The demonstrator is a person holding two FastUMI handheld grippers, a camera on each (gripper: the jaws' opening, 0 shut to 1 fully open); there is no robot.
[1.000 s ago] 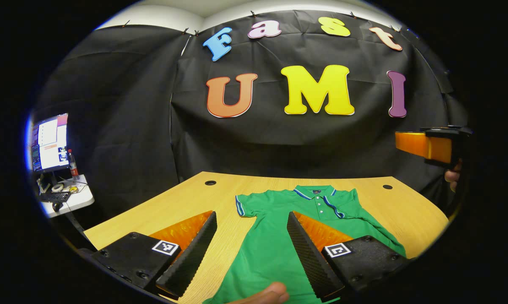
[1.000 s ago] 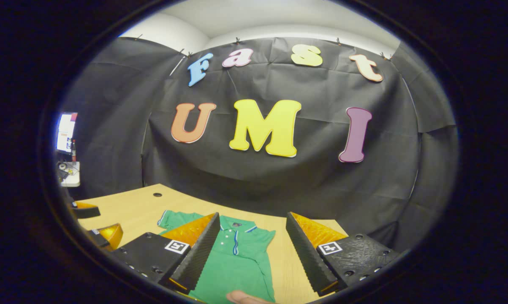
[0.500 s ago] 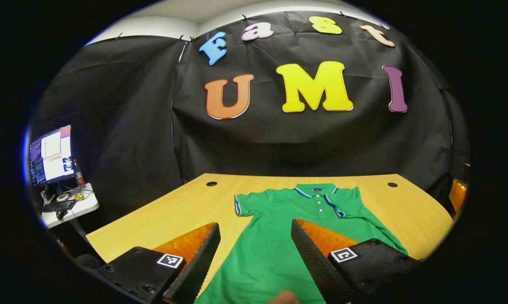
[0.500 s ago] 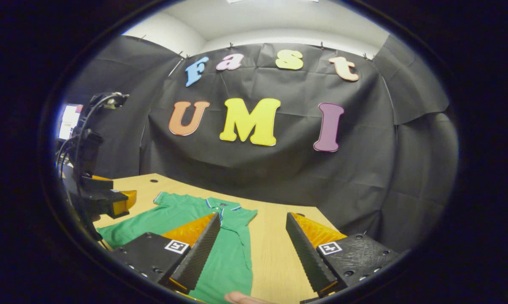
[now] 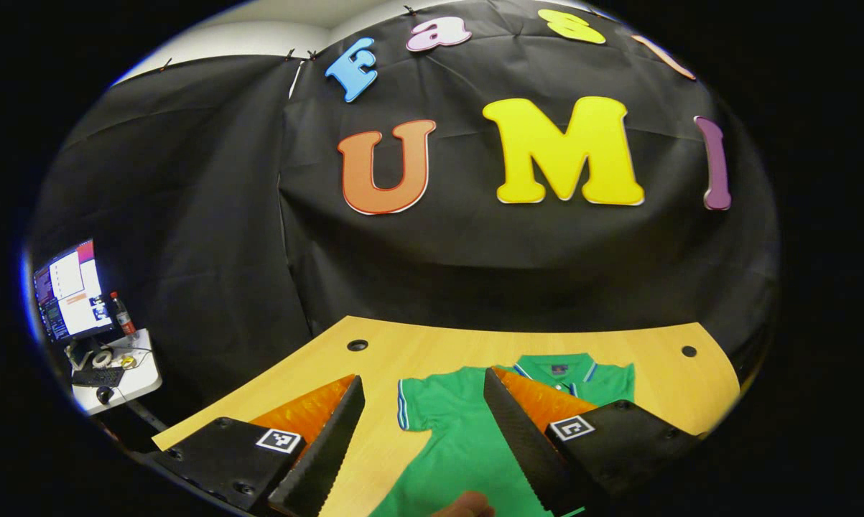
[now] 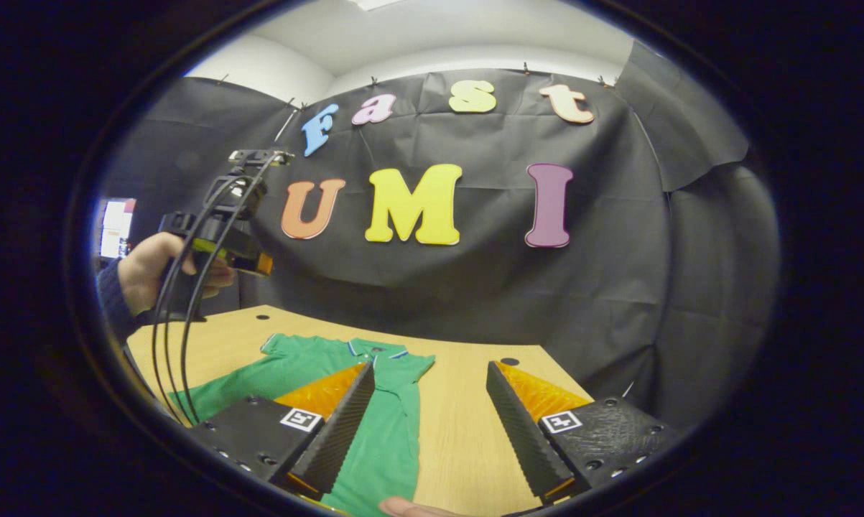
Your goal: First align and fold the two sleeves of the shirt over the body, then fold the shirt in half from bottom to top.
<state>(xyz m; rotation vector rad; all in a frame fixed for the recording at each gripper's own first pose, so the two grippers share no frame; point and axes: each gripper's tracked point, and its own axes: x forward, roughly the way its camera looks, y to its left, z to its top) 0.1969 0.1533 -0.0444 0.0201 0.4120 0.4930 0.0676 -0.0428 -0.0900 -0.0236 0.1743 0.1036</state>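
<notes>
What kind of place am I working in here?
Probably a recording booth in a lab or office: black cloth wall, wooden table holding a green shirt, and a side desk with a monitor.

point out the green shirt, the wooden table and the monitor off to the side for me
green shirt (image 5: 467, 445): left gripper view, on the body below the sleeve.
wooden table (image 5: 432, 348): left gripper view, bare top behind the collar.
monitor (image 5: 69, 300): left gripper view, on its lit screen.

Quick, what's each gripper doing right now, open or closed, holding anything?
Left gripper: open, holding nothing, above the green shirt.
Right gripper: open, holding nothing, over the table at the shirt's edge.
</notes>
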